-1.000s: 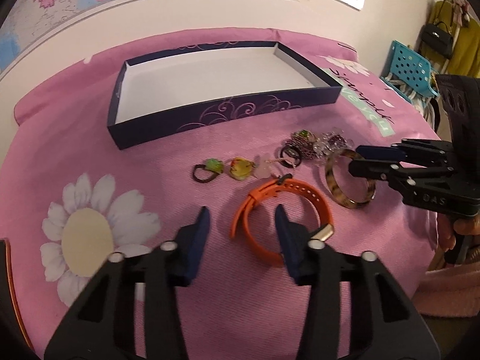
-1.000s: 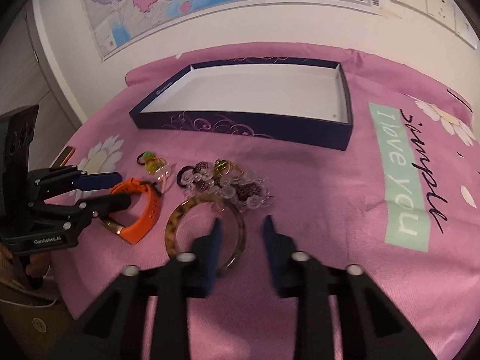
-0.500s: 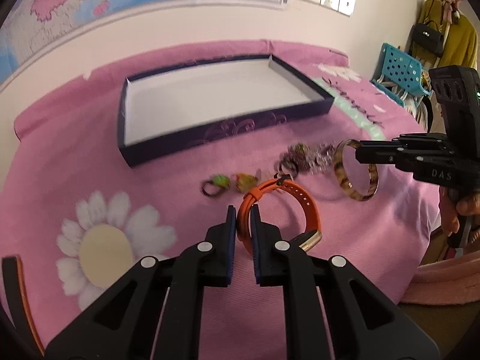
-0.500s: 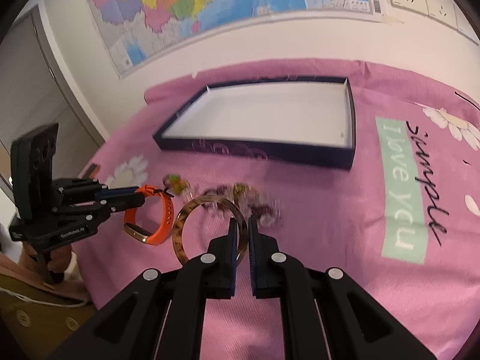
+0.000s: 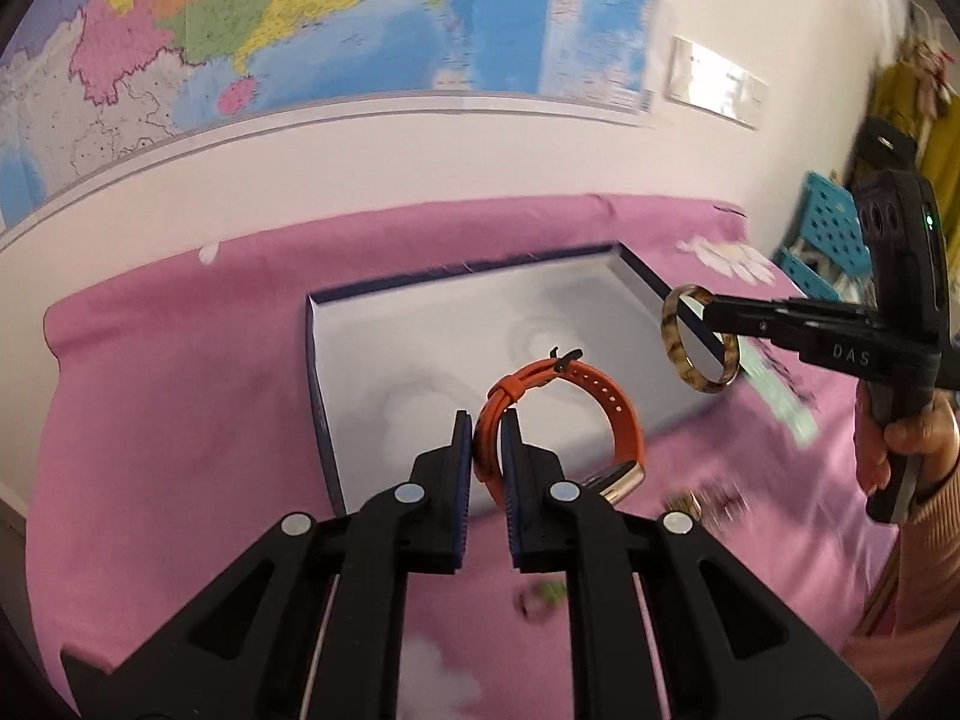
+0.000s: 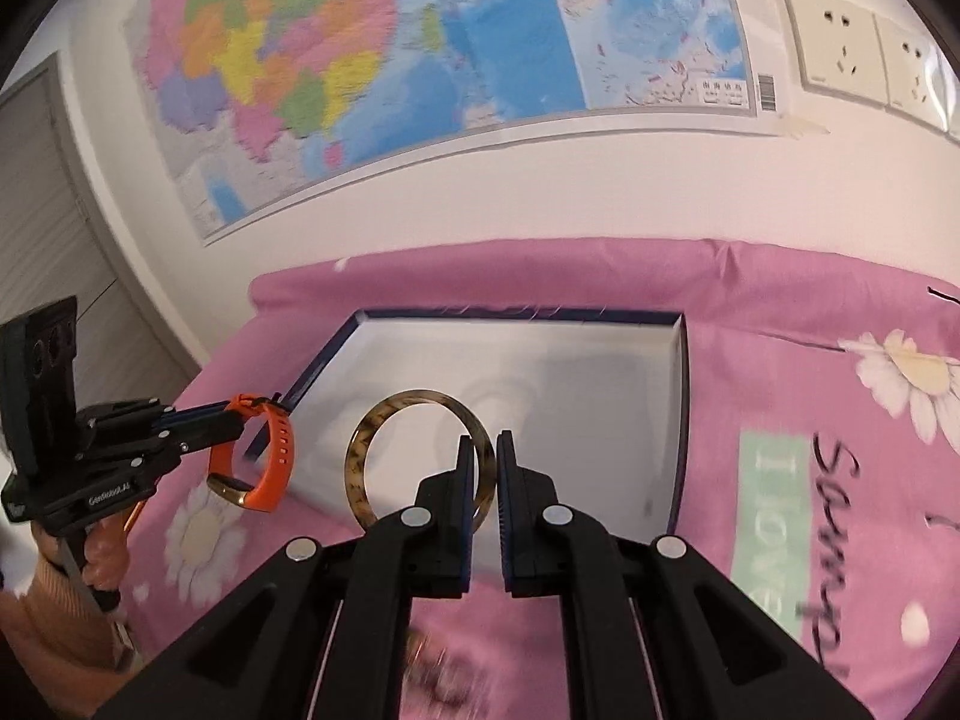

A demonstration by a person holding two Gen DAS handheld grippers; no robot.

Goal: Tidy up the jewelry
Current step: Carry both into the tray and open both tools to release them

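Black plastic fingers of two handheld grippers are filling the near foreground, one in each of a person's hands, and each is carrying one piece of jewelry above a pink flowered cloth. Nearest in the left wrist view, the left gripper is clamping its two blue pads on one orange watch band, which is hanging in the air in front of the box, its gold-coloured clasp at the bottom. Nearest in the right wrist view, the right gripper is pinching the rim of one tortoiseshell bangle, which is standing upright, also off the cloth. Just beyond both pieces, one shallow dark-blue box with a white inside is lying open on the cloth with nothing in it. Below the grippers, a few small pieces are lying blurred on the cloth, too smeared to count. Farther back, one large coloured map is hanging on the white wall, with two wall sockets showing clearly beside it.
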